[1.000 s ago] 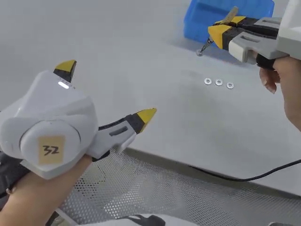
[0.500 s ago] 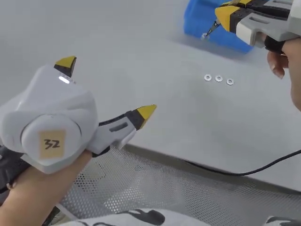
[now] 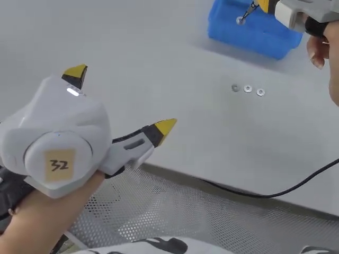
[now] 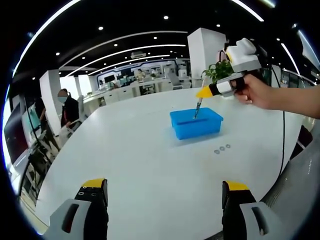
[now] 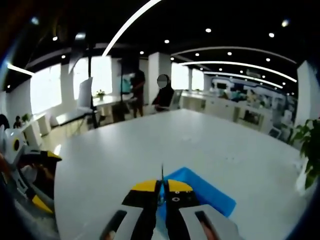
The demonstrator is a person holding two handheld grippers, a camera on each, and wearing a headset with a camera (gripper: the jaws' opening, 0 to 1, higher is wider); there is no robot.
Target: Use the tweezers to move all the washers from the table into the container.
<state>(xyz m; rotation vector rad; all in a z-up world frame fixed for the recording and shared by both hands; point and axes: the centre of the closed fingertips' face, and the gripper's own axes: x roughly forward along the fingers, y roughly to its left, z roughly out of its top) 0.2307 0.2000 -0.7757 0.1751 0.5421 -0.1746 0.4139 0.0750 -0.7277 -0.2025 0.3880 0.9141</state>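
My left gripper [image 3: 124, 97] hangs wide open, well short of the blue plastic container [image 3: 254, 34]. Three small silver washers [image 3: 248, 89] lie on the white bench [image 3: 159, 53] just before it. Above it, my right gripper [image 3: 264, 6] clamps thin metal tweezers [image 3: 248, 11]; the left gripper view shows them pointing down into it.

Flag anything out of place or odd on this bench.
Nothing stands out. Three washers lie in a neat row on the table, the blue container sits upright, and the right gripper holds the tweezers over it.
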